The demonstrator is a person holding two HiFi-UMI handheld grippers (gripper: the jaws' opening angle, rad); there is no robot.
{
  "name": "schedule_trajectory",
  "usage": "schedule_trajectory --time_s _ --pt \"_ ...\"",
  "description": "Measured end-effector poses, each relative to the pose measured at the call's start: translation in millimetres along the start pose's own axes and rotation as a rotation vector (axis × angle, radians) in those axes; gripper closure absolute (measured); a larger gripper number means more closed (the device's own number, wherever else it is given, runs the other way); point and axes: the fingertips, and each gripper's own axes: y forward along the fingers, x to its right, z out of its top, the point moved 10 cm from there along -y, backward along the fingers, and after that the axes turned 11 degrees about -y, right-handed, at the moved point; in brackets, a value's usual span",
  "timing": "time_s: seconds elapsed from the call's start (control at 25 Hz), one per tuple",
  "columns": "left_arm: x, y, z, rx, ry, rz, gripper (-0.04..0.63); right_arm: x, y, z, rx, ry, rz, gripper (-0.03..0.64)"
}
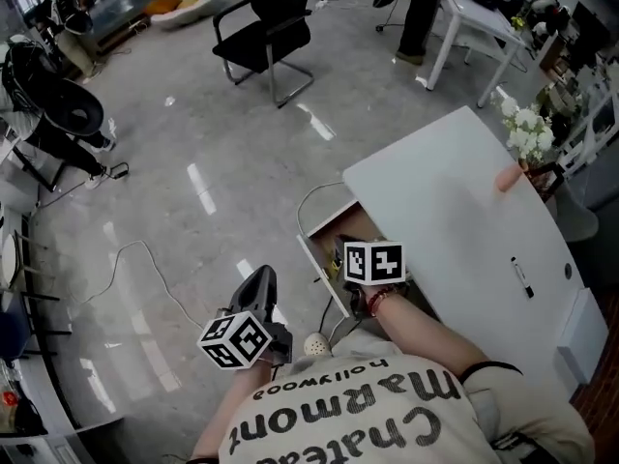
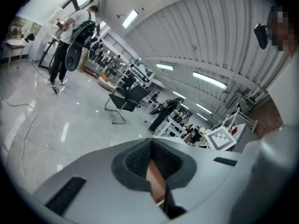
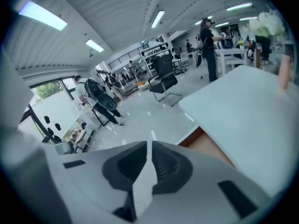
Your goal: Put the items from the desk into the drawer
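Your left gripper (image 2: 150, 143) has its fingers clenched with nothing between them, and it is held over the floor (image 1: 174, 162) to the left of the open drawer (image 1: 319, 274). Your right gripper (image 3: 149, 143) is likewise clenched and empty, with its marker cube (image 1: 374, 264) above the drawer's wooden inside. On the white surface (image 1: 445, 201) a black pen (image 1: 522, 278) lies toward the right side. A pinkish item (image 1: 508, 178) sits farther off near the white flowers (image 1: 527, 129), and both are well apart from the drawer and from either gripper.
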Motion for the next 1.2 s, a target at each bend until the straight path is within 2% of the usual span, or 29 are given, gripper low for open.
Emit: schedule_trajectory --time_s 0.28,0.44,0.56,0.64,0.76,0.88,1.2 --pt "65 -21 27 0.104 0.111 -0.118 0.594 -11 -86 41 0.236 -0.021 0.010 0.595" --pt "109 -41 41 0.176 0.182 -0.165 0.594 -20 -141 63 0.401 -0.068 0.049 0.614" --pt "141 -63 26 0.193 0.205 -0.174 0.594 -24 -190 59 0.530 -0.123 0.097 0.614" --pt "161 -77 5 0.192 0.207 -0.179 0.594 -20 -222 46 0.574 -0.145 0.107 0.614" --pt "184 -96 -28 0.201 0.212 -0.198 0.594 -13 -258 22 0.596 -0.143 0.118 0.614" --pt "196 -116 -59 0.202 0.213 -0.205 0.594 -6 -281 -11 0.575 -0.149 0.111 0.614" --pt "215 -158 -127 0.185 0.186 -0.171 0.594 17 -326 -79 0.506 -0.156 0.081 0.614"
